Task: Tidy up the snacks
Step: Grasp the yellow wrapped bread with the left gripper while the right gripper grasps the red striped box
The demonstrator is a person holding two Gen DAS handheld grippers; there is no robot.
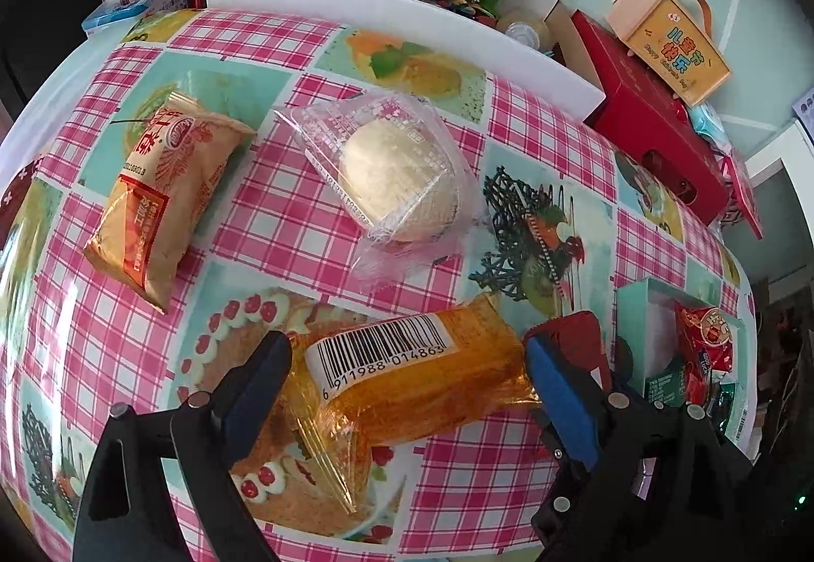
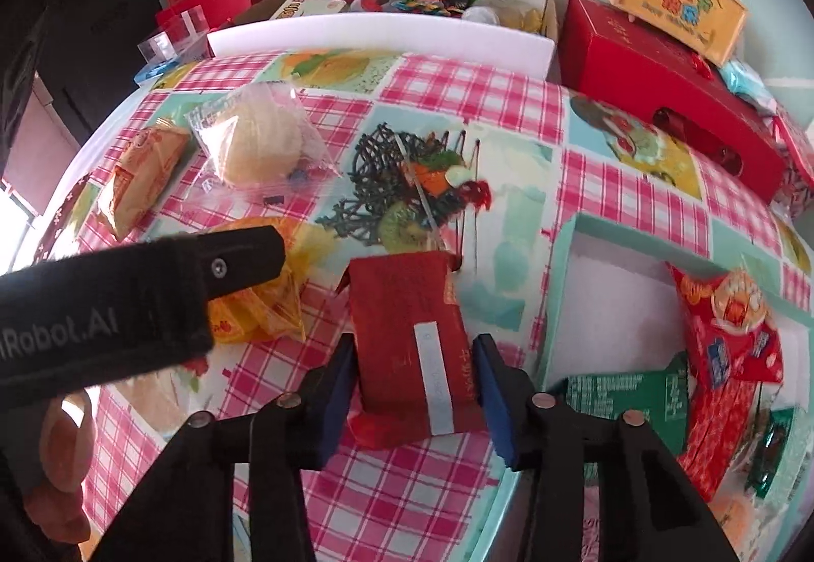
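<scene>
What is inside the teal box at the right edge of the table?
The teal box holds a red snack packet, a green packet and a small green wrapped item near its corner. Part of its white floor shows; what lies beneath the packets is covered.

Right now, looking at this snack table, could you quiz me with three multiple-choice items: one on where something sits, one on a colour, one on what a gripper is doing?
1. Where do the already sorted snacks lie?
A. In the mint-green box
B. On the red gift box
C. On the floor

2. What colour is the packet between the right gripper's fingers?
A. Green
B. Red
C. Clear

3. How does the left gripper stand?
A. Clamped on the clear bun bag
B. Out of view
C. Open around the orange packet

Answers:
1 A, red and green packets rest inside the mint-green box.
2 B, the right gripper squeezes a red packet.
3 C, the left gripper straddles the orange packet, with a gap showing at one pad.
</scene>
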